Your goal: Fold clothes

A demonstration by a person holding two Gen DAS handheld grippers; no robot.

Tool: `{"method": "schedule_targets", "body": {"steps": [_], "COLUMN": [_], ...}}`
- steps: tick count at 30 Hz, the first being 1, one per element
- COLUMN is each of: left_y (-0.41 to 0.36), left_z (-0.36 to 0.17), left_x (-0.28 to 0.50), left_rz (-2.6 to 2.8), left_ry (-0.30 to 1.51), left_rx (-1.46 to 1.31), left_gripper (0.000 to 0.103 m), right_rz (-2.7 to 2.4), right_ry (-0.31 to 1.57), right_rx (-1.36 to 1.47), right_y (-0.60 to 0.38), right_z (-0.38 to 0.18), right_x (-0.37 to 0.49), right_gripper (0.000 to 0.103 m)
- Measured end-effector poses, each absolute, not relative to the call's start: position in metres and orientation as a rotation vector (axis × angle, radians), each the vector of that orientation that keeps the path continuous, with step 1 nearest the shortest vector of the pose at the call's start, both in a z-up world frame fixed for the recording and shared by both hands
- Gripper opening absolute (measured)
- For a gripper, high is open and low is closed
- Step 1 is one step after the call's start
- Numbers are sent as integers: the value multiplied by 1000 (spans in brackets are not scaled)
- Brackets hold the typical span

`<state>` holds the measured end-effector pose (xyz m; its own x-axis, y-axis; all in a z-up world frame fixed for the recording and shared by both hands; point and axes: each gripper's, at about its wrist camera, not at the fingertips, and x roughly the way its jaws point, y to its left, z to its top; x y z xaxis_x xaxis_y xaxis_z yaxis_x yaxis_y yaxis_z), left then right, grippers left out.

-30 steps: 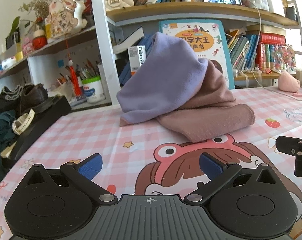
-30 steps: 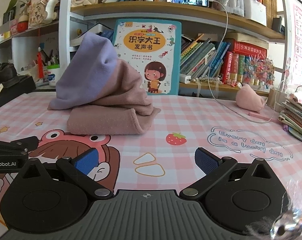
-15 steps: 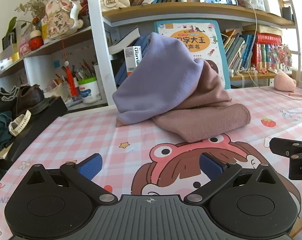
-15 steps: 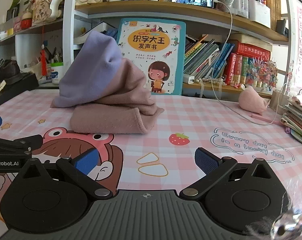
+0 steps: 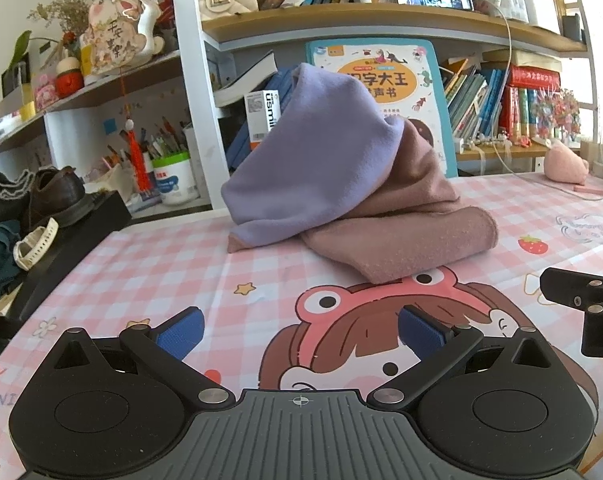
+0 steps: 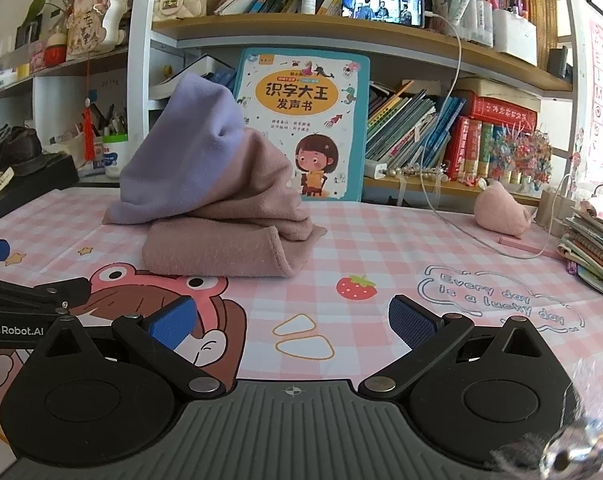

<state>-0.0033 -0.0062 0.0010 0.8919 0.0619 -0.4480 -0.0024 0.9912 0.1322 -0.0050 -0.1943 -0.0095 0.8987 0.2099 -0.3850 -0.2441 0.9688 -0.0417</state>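
A heap of two cloths stands on the pink checked table: a lilac cloth (image 5: pixel 313 152) draped over a dusty pink cloth (image 5: pixel 405 232), also in the right wrist view as lilac cloth (image 6: pixel 189 156) and pink cloth (image 6: pixel 221 252). My left gripper (image 5: pixel 299 330) is open and empty, low over the table, short of the heap. My right gripper (image 6: pixel 291 320) is open and empty, in front of the heap's right end. The right gripper's finger shows at the left wrist view's right edge (image 5: pixel 573 292); the left gripper's finger shows in the right wrist view (image 6: pixel 33 296).
A children's book (image 6: pixel 305 124) leans against the shelf behind the heap. A pink plush (image 6: pixel 501 212) and a stack of notebooks (image 6: pixel 593 248) lie at the right. A white cable (image 6: pixel 453 216) crosses the table. A black box with shoes (image 5: pixel 57 216) stands at the left.
Both grippers have shifted slightly and the heap sits a little differently in view. Both stay open and empty. The cloths have not moved.
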Motion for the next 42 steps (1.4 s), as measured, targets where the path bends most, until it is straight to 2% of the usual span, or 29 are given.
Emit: {"method": "schedule_targets", "body": {"steps": [17, 25, 42], "left_y": [-8, 7, 4], "left_z": [6, 0, 11], "left_x": [-12, -2, 6], "left_rz": [94, 95, -59], "left_ry": [405, 496, 430], "left_rx": [140, 55, 120], "left_gripper": [103, 103, 103], "right_rz": [222, 212, 257], "right_ry": [398, 398, 461], "right_rx": [-49, -48, -51], "right_y": [-202, -202, -201], "right_z": [-9, -10, -13], "right_x": [-4, -4, 10], "right_gripper": [103, 103, 103]}}
